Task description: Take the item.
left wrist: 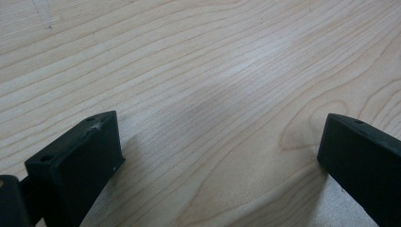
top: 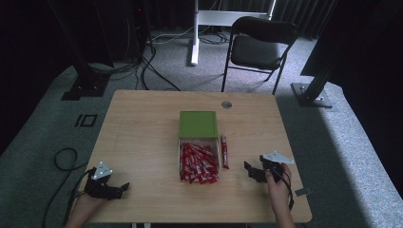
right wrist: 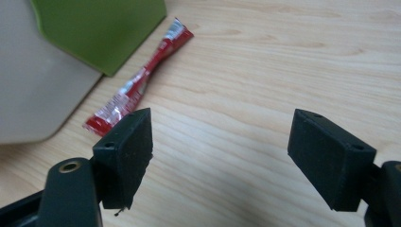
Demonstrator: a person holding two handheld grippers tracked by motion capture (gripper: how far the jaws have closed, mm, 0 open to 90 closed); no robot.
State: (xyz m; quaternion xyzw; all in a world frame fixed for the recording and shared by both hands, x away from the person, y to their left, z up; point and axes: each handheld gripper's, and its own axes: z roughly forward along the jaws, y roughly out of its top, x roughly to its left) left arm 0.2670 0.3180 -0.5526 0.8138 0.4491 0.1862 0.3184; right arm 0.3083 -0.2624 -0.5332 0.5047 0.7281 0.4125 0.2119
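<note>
Jaws wide and empty on both grippers, the right gripper (top: pixel 252 172) nears the lone sachet (top: pixel 224 152) lying on the counter (top: pixel 142 128) just right of the box (top: pixel 198 142), not yet gripped, left gripper (top: pixel 119 188) idle well left.

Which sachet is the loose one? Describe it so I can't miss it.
Find the open box with the green lid mid-table. The loose sachet lies flat on the wood along the box's right side, alone, while all other red sachets are piled inside.
</note>
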